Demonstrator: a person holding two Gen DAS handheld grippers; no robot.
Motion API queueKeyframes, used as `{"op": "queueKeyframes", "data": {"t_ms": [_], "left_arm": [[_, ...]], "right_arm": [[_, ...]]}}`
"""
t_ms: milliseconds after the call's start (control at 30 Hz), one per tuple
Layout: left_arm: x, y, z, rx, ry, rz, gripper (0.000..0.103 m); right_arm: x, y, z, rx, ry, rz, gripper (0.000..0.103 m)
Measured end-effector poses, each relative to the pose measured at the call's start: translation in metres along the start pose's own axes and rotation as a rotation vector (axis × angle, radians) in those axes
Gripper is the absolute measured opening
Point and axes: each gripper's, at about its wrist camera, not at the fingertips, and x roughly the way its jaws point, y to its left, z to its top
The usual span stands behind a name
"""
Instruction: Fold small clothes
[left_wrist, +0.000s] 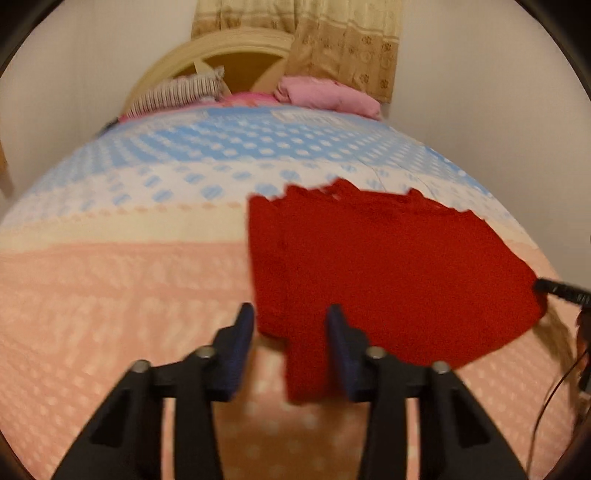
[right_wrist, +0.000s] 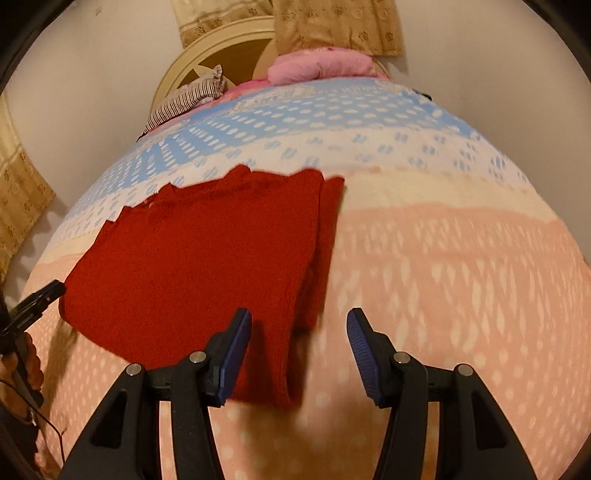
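Through the left wrist view, the left gripper (left_wrist: 290, 332) is hovering with its jaws apart and nothing between them, the near edge of the red garment (left_wrist: 388, 280) lying just ahead and to its right on the bed (left_wrist: 110, 295). One side flap is already lying folded over the body, so the folding looks partly done, with further folds probably left. This view alone is showing the other gripper's tip touching the garment's far right corner. Through the right wrist view, the right gripper (right_wrist: 299, 339) is also standing open and empty, the garment (right_wrist: 192, 266) spreading ahead and left; here the folded flap is running toward the gripper.
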Motion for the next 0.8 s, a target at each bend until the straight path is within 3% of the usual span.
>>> {"op": "queueKeyframes", "data": {"t_ms": [167,200,233,267,300,433,600,800], "left_arm": [[0.008,-0.005,-0.004,-0.025,0.020,-0.016,0.037],[0.009,-0.006,-0.005,-0.020,0.025,-0.017,0.030],[0.009,-0.006,-0.006,-0.021,0.028,-0.031,0.016],[0.008,-0.006,-0.007,-0.021,0.024,-0.035,0.015],[0.005,-0.007,-0.008,-0.018,0.018,-0.025,0.013],[0.000,-0.002,-0.014,-0.018,0.034,-0.007,0.007],[0.000,0.002,-0.021,-0.016,0.036,-0.005,0.007],[-0.005,-0.002,-0.023,0.012,0.024,0.016,0.008]], "right_arm": [[0.004,0.010,-0.016,-0.027,0.019,-0.002,0.052],[0.005,0.010,-0.016,-0.029,0.018,-0.008,0.051],[0.006,0.009,-0.016,-0.026,0.012,-0.010,0.043],[0.007,0.008,-0.017,-0.021,0.009,-0.002,0.023],[0.007,0.009,-0.017,-0.019,0.011,0.023,0.009],[-0.003,0.022,-0.022,-0.058,0.010,0.010,0.005],[-0.001,0.014,-0.036,-0.032,0.029,0.020,0.005],[0.000,0.015,-0.029,-0.041,0.078,0.018,0.005]]}}
